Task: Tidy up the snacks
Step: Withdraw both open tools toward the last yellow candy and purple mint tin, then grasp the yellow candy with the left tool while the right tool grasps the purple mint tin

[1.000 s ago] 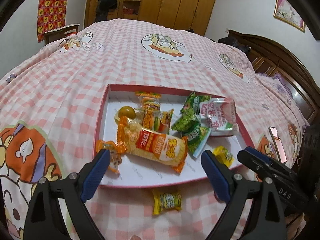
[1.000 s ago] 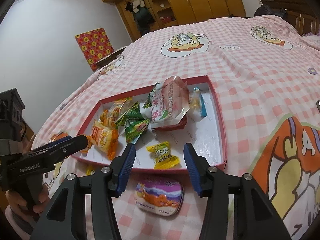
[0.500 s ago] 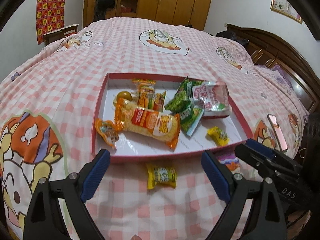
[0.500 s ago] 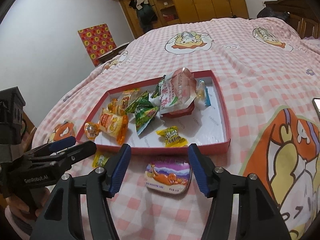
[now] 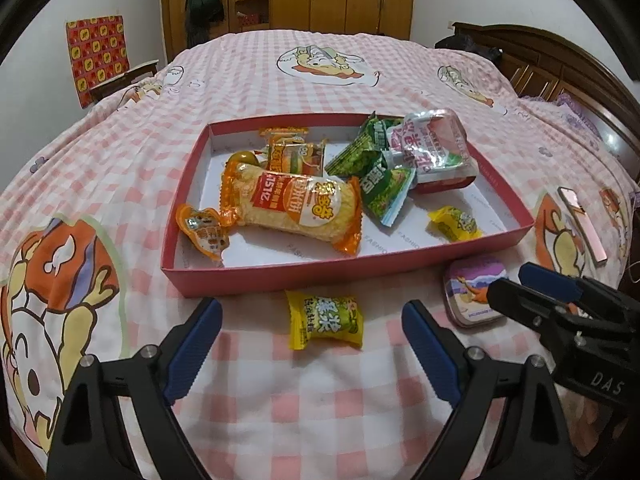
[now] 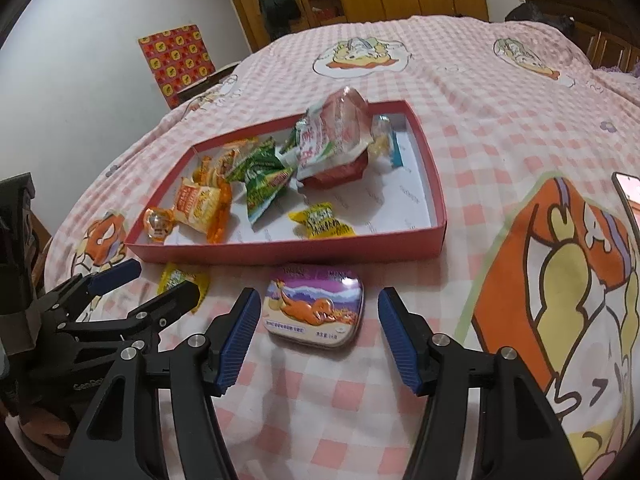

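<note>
Two snacks lie outside the red box (image 5: 304, 276), on the checked bed (image 5: 320, 400) just below the box's near wall. The yellow candy (image 5: 325, 319) sits at lower centre of the left wrist view, framed by the left gripper (image 5: 312, 348), whose jaws stand wide apart and empty, well clear of the wrapper on both sides. The tin (image 6: 316, 306) lies at lower centre of the right wrist view, between the fingers of the right gripper (image 6: 314, 338), which is also spread wide and holds nothing; the tin is not touched on either side.

The box already holds the rest: a long orange packet (image 5: 292, 204), green packets (image 5: 380, 188), a clear pink-printed bag (image 5: 432, 148) at the upper right, and a second yellow candy (image 5: 454, 222) near its lower right corner.

The candy looks light and soft, with a crinkly wrapper likely to slip or flatten. It is probably best pinched across the plump middle rather than by the twisted ends, which could tear or slide free. The tin looks rigid and smooth, with rounded corners and a glossy lid. It should tolerate a firm squeeze across its straight sides, though the metal may skid against the pads if caught near a corner. The soft bedding will give under both, so pressing down may sink them.
</note>
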